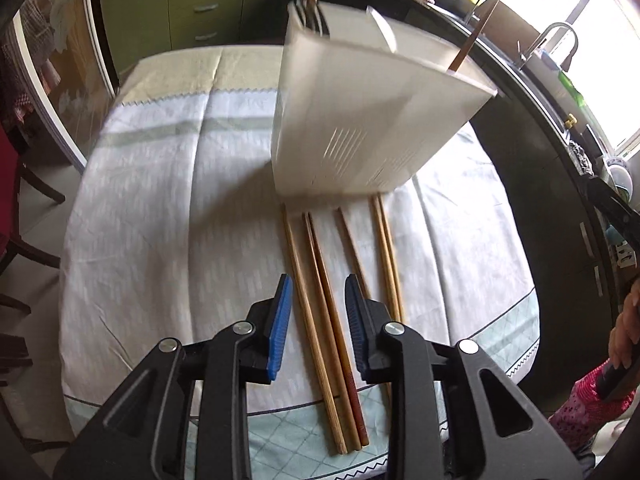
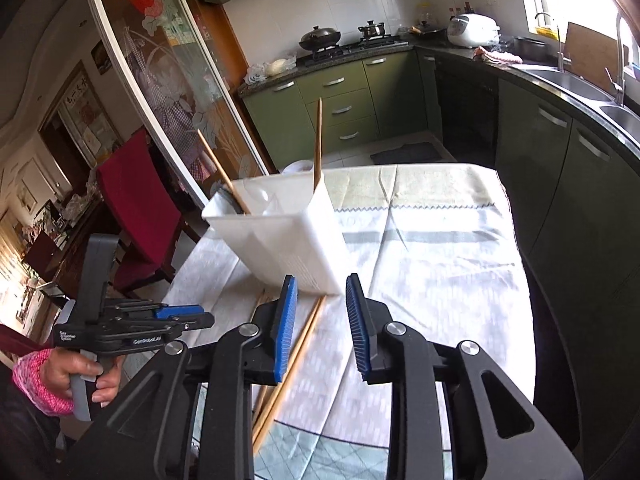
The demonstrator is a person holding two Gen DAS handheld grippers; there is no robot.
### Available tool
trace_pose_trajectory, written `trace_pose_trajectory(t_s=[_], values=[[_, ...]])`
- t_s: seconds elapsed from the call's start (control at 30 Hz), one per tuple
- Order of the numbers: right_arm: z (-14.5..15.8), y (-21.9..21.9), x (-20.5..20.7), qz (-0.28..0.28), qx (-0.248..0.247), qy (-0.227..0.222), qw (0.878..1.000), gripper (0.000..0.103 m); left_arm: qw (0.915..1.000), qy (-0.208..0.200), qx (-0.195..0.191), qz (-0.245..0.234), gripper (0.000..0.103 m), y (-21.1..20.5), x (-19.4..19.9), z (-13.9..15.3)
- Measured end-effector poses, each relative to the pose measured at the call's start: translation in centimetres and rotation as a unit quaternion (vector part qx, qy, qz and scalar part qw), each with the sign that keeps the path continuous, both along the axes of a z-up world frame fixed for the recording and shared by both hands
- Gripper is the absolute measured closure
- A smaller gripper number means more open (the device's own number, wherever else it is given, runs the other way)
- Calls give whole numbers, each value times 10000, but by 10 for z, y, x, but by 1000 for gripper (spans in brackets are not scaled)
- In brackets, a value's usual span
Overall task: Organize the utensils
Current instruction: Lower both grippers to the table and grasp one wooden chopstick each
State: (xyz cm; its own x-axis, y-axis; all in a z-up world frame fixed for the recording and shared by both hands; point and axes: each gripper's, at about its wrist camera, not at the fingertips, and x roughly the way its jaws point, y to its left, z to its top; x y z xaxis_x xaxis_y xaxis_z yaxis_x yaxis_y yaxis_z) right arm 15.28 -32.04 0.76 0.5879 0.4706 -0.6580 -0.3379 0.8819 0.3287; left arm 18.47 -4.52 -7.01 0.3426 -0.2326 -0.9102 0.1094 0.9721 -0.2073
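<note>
Left gripper (image 1: 318, 312) stands nearest its lens, jaws apart and empty, straddling two of the loose chopsticks (image 1: 320, 320) that lie on the tablecloth (image 1: 160, 220); that placement suits a pickup, though no pad touches wood yet. Five or so sticks lie roughly parallel, tips toward the white holder (image 1: 360, 120), which stands just beyond them at mid-table. Laid lengthwise along the fingers, they can be closed on across their width; that appears to be why the tool comes in from their butt ends. Holder already has at least two chopsticks (image 2: 318, 144) standing in its compartments, leaning against the walls, so sorting is judged part done. Right gripper (image 2: 322, 320) is likewise spread and empty, held above the cloth near the holder's base, with one pair of sticks passing under its left finger. It seems to be waiting its turn. Motion blur softens the holder's outline in the left view.
</note>
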Motion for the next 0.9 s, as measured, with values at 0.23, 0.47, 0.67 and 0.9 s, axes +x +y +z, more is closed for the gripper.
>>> trace_pose_trajectory(t_s=[0.23,0.47,0.67,0.9], values=[[-45,2,-15,181,-99,448,9988,73,9981,549,248,151,77,-9,13,-40],[-61,13,-4,239,-176,620,9976,73,9963,711,410,255,82,-12,21,-57],[-89,43,15,422,-391,970,9936,73,9966,685,430,181,89,-13,21,-62],[-133,81,32,614,-727,1450,9849,73,9964,606,582,121,91,12,15,-57]])
